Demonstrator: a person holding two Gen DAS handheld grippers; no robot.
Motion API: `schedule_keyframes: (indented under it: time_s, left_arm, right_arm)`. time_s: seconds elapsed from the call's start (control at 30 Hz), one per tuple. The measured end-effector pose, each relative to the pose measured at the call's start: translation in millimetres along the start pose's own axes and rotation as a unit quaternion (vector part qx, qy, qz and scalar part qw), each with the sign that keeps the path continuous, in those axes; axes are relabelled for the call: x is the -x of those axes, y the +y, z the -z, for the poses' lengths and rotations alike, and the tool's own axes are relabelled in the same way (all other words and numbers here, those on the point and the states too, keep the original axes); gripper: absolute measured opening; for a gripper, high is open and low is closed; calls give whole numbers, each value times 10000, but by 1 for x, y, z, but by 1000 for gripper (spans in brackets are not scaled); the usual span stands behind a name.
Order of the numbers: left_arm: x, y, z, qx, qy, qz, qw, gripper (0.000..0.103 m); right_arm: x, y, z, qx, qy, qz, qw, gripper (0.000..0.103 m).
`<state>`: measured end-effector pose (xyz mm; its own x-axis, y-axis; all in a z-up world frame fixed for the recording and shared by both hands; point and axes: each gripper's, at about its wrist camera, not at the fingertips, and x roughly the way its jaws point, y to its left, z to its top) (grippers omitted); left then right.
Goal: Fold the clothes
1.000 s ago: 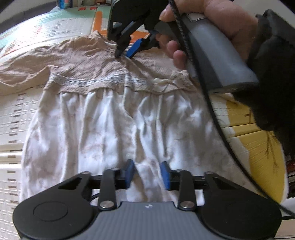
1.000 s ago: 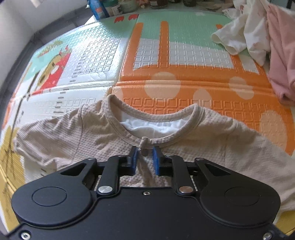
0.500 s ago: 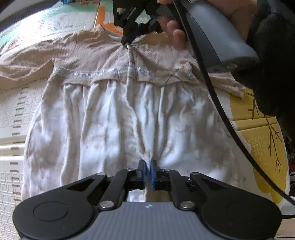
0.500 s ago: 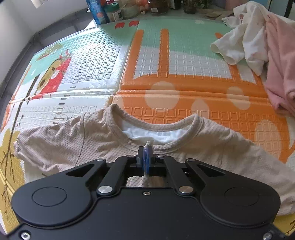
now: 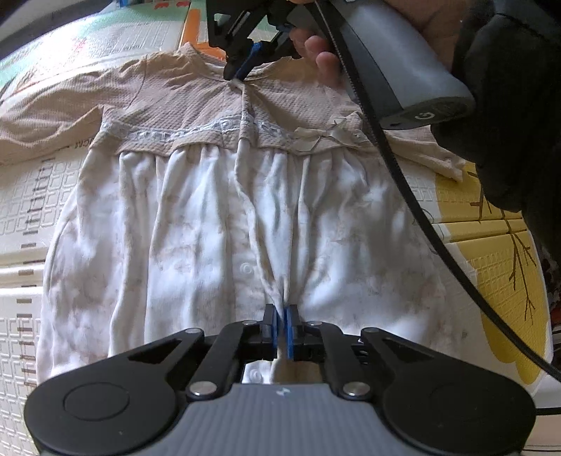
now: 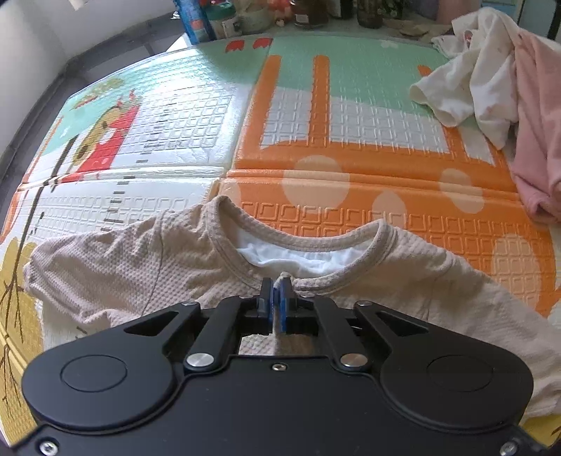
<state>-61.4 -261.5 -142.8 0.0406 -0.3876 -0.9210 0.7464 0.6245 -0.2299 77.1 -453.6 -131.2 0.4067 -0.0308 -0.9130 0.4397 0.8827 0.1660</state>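
Observation:
A baby romper [image 5: 196, 210] lies face up on the play mat, with a beige waffle top, lace band, small bow and white lower part. My left gripper [image 5: 282, 315] is shut on the white fabric at the romper's crotch, pulling a ridge up the middle. My right gripper [image 6: 278, 286] is shut on the front of the beige neckline [image 6: 298, 242]; it also shows at the top of the left wrist view [image 5: 242, 68], pinching the collar. The romper is stretched between the two grippers. Both sleeves lie spread to the sides.
A colourful foam play mat [image 6: 333, 122] covers the surface. A heap of white and pink clothes [image 6: 498, 87] lies at the mat's far right. Bottles and jars [image 6: 224, 17] stand along the far edge. The right gripper's black cable [image 5: 403, 175] hangs over the romper's right side.
Both grippers closed from open onto the romper, left on the crotch fabric and right on the neckline. The garment is now lifted slightly and pulled taut along its centre line.

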Motion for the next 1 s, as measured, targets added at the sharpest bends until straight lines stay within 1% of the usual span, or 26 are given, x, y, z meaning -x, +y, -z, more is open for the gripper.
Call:
schedule_keyframes:
  time_s: [0.1,0.23,0.3,0.4,0.53,0.7,0.87,1.0]
  left_arm:
    - [3,-2,0,14,-26,26,10000,10]
    - [8,-8,-1,18,-86,43,10000,11]
    - [17,-4,3,-19,-139,47,9999,11]
    - [20,-8,5,-59,-210,49,9998,14]
    - [24,-8,8,-48,-208,10,9998,14]
    - [22,-9,12,-49,-116,-105,9999,14]
    - [17,-7,18,-29,7,-134,9999,14]
    - [14,-6,23,-14,105,-157,9998,15]
  right_arm:
    - [12,-2,0,-24,-99,-64,9999,7]
    - [32,-3,0,65,-285,-120,9995,10]
    - [42,-4,1,106,-360,-160,9992,10]
    - [52,-6,6,130,-394,-222,9989,10]
    - [58,-6,18,223,-270,-229,9991,10]
    - [56,-1,41,382,-39,-177,9991,9]
    - [42,0,60,450,206,-91,9987,8]
    - [30,1,67,443,302,16,9986,8]
